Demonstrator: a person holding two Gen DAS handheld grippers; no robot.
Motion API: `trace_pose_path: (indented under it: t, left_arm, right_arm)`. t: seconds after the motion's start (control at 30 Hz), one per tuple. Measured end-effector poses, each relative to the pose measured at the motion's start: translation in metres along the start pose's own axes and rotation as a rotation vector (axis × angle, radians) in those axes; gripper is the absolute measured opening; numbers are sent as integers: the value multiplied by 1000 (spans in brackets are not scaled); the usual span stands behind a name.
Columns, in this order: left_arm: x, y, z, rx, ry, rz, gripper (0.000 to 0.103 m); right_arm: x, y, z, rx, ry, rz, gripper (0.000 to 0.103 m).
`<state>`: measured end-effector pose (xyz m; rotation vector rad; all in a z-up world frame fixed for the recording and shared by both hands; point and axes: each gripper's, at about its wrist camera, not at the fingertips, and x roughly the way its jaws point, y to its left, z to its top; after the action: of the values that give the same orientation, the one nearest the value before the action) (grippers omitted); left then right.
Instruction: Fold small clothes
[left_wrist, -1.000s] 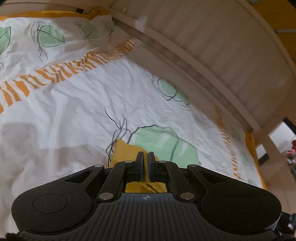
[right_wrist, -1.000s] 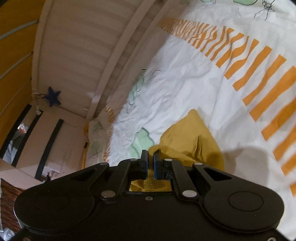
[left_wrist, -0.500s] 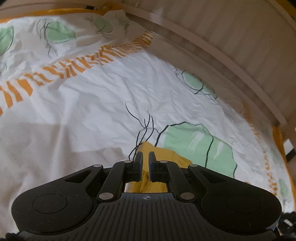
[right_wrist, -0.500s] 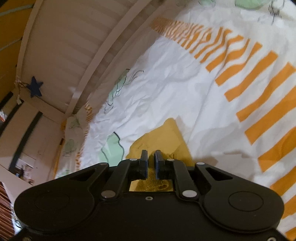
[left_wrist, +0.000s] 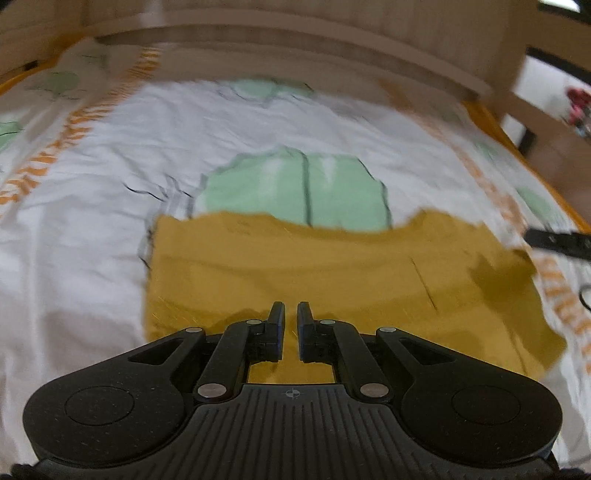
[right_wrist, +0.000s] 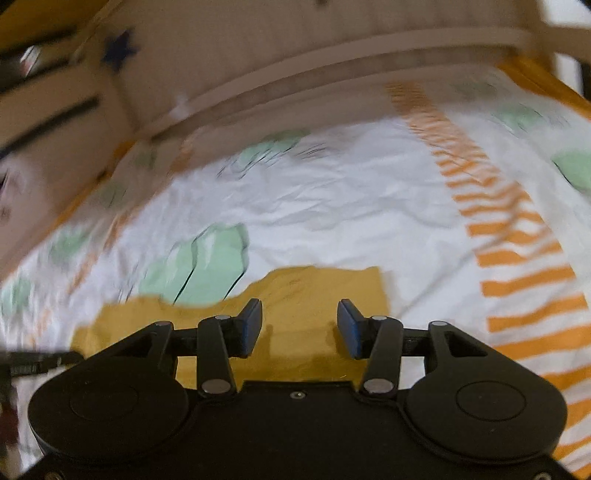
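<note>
Left wrist view: blurred mustard garment (left_wrist: 332, 266) cut off by left gripper (left_wrist: 291, 314).

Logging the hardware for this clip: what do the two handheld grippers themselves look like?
Both match: the left gripper and right gripper have matte black bodies with two rounded lobes, silver pivot pins and slim black linkages ending in fingers with blue pads. The left's base is ribbed with a small crosshair mark.
</note>
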<state>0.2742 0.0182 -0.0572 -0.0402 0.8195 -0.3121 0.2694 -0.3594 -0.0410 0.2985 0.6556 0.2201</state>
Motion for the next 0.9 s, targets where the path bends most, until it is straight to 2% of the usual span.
trace_pose_path:
  t: [0.1,0.2,0.3,0.37,0.57,0.73,0.9]
  left_arm:
    - [2,-8,-8,54,44,-32,7]
    - [7,-7,-13,60,84,-62,7]
    - [13,-7,-16,69,139,-82,7]
    - [18,-8,-17,79,147,-73,7]
    - [33,7,-5,-23,131,-73,7]
    - [44,16,11,-64,81,-28,7]
    - [55,32,27,-163,50,-3,7]
  right_arm:
    - [3,25,-4,-147,64,45,55]
    - [9,45,-16,-269,148,99,55]
    - [14,54,-24,-307,213,159,55]
    - [16,58,-26,-314,236,176,55]
    - [24,54,-32,-330,264,113,54]
    - [28,53,-35,-352,236,58,54]
    - [35,55,-40,-379,204,6,55]
